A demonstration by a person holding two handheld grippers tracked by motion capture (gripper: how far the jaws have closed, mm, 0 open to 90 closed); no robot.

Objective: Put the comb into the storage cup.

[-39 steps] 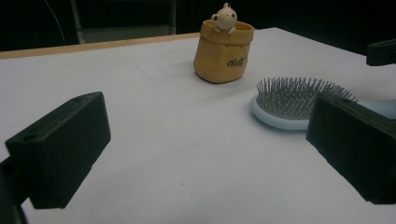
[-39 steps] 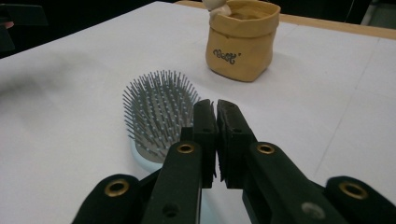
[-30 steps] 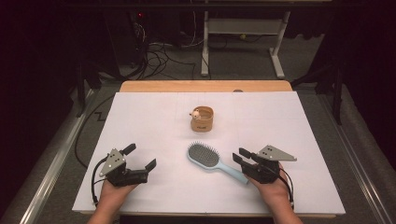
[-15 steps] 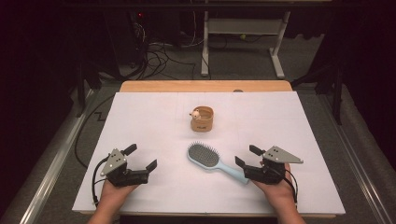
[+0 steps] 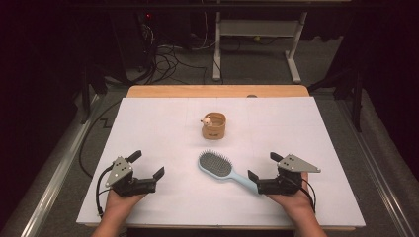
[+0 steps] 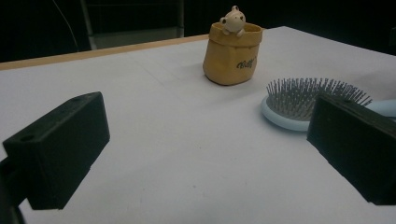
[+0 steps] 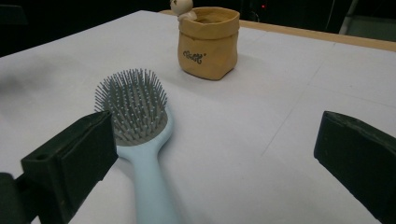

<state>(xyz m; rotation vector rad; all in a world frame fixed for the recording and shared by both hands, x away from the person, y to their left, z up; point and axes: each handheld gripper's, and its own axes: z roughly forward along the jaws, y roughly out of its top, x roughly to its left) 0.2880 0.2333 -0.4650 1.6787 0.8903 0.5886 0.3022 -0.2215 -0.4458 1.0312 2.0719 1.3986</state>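
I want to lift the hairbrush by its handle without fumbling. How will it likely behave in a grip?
The hairbrush looks like stiff plastic, so it probably won't flop. Its smooth pale blue handle may be slippery between hard jaws. The bristled head is wider than the handle, so held at the handle's end it might droop head-down. Lying flat, bristles up, it seems unlikely to roll.

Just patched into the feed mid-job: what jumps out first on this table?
The pale blue hairbrush lies bristles up near the middle of the white table, its handle running toward the right claw, whose jaws have just been opening and stand wide, with the handle end by one of them. Behind the brush stands a small tan pot with a little animal figure on its rim. The left claw rests open at the near left.
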